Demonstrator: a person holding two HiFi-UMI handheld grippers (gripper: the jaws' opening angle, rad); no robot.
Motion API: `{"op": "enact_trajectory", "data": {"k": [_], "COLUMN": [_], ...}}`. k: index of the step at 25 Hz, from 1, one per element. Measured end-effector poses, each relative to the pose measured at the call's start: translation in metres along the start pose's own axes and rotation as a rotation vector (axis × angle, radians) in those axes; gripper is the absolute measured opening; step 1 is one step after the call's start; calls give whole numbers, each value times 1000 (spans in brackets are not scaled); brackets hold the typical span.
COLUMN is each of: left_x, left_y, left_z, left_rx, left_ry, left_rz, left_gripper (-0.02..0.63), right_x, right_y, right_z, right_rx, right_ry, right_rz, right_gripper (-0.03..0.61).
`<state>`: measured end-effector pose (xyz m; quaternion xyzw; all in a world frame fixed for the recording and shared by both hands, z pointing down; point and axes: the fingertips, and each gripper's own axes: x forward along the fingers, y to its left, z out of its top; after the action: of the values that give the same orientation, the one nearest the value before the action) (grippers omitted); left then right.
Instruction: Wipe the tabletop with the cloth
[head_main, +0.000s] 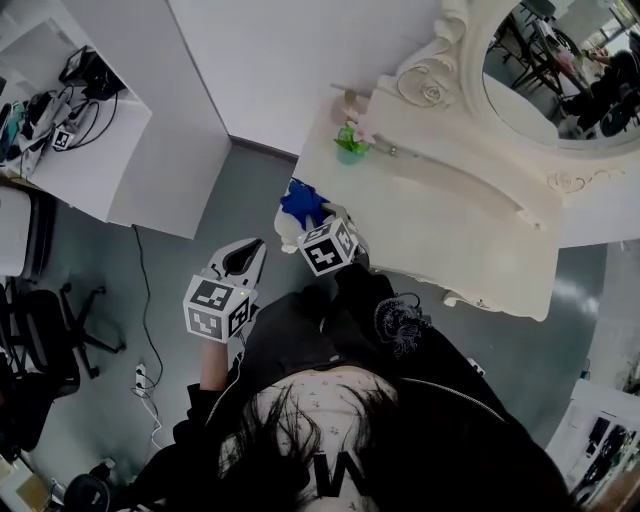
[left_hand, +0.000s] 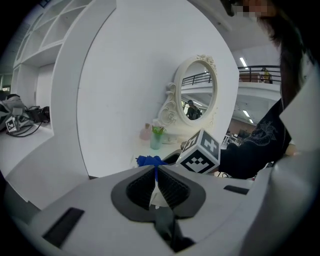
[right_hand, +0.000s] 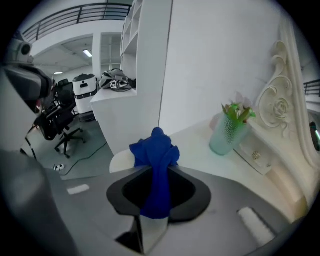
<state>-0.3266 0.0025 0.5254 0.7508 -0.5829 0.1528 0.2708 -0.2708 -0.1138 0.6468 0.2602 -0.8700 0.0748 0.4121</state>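
Nearest the person, the left gripper (left_hand: 156, 174) hangs off the table over the floor, its jaws pressed together with nothing between them. Just beyond it, the right gripper (right_hand: 159, 176) is clamped on the blue cloth (right_hand: 156, 149), which runs lengthwise between the pads and bunches out past the fingertips. The bunch sits at the near left corner of the tabletop (right_hand: 199, 146); whether it touches the surface cannot be told. Most of the bare top lies ahead and to the right of the cloth, so a wipe would probably sweep that way with the right gripper. Farther back, a green vase (right_hand: 227, 132) stands near the rear edge, below the mirror (head_main: 560, 70)
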Motion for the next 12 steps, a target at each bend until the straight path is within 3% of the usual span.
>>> {"op": "enact_trajectory", "data": {"k": [5, 12], "left_x": [-3, 24], "left_y": [3, -22], "left_z": [-8, 5], "left_rx": [-9, 35], "left_ry": [12, 15], "left_rz": [-4, -89], "left_gripper": [2, 2], "right_x": [6, -4], "right_y": [0, -14], "right_z": [-8, -21], "right_rx": [-182, -196], "right_ry": [-18, -29], "right_rz": [-6, -70], "right_gripper": [87, 86]}}
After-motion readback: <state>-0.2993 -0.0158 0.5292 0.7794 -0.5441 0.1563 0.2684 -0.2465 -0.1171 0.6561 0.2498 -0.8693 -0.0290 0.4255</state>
